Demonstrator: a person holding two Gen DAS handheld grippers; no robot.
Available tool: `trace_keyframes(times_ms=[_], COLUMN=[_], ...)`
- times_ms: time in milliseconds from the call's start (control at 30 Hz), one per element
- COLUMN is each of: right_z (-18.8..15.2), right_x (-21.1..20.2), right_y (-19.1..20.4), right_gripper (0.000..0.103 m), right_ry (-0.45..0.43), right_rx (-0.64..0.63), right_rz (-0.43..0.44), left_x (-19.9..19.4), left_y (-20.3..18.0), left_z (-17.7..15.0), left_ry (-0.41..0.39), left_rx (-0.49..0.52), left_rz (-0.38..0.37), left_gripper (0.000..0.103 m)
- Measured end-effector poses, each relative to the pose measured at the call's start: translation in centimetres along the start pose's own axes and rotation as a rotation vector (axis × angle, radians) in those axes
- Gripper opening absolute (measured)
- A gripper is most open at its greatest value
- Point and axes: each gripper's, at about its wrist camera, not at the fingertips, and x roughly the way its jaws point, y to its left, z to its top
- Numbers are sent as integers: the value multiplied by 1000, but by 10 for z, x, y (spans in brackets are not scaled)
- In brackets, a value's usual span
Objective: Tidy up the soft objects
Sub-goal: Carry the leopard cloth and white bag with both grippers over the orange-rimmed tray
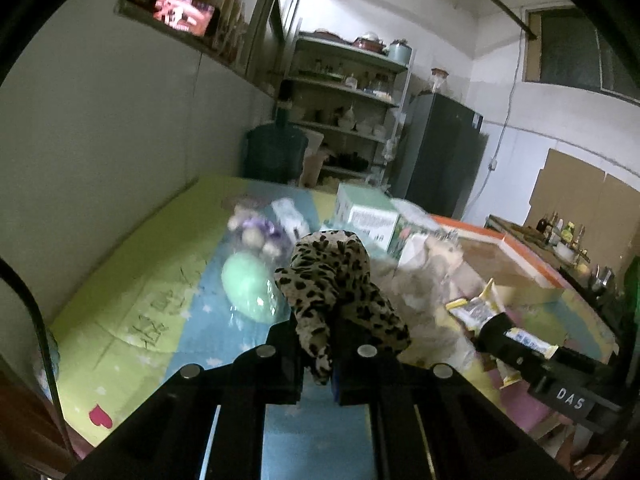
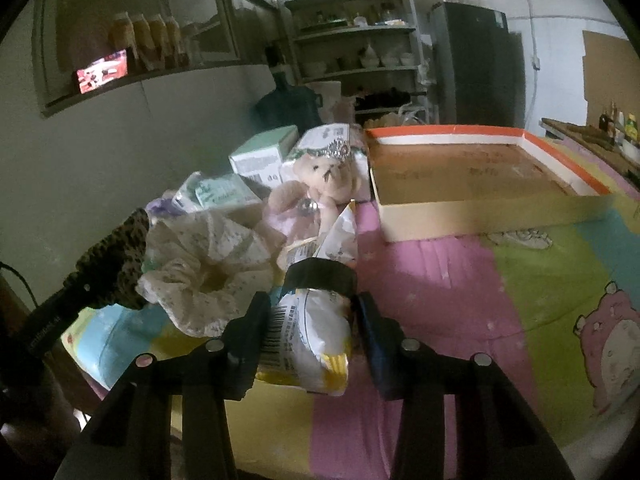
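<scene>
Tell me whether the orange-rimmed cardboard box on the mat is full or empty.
Empty, as far as shown: the orange-rimmed cardboard box shows only its bare brown floor in the right wrist view; the strip behind its near wall is hidden.

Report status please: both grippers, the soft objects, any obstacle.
Left gripper shut on leopard-print fabric scrunchie. Right gripper shut on white-yellow snack packet. Orange-rimmed cardboard box ahead, path unobstructed.

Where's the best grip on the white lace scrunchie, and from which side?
Pinch one ruffled lobe of the white lace scrunchie, probably the near edge, coming down from above. It lies flat as a puffy ring with an open centre, so the band offers a fold to pinch. The leopard-print cloth crowds its left and the snack packet its right. Both grippers are full now.
</scene>
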Motion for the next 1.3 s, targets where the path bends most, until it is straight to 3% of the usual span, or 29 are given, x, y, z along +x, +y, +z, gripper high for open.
trace_keyframes(times_ms=[300, 633, 1300], right_z=[13, 32, 79], right_x=[-18, -35, -65], right_y=[-7, -34, -153], right_gripper=[45, 45, 45], right_ry=[-53, -107, -227], right_rx=[6, 33, 96], right_rz=[20, -6, -135], left_x=[-6, 12, 78], left_y=[-26, -80, -215], left_z=[23, 45, 62], left_ry=[-41, -30, 57], left_rx=[32, 73, 113], left_rz=[-23, -109, -231], left_gripper=[10, 10, 10])
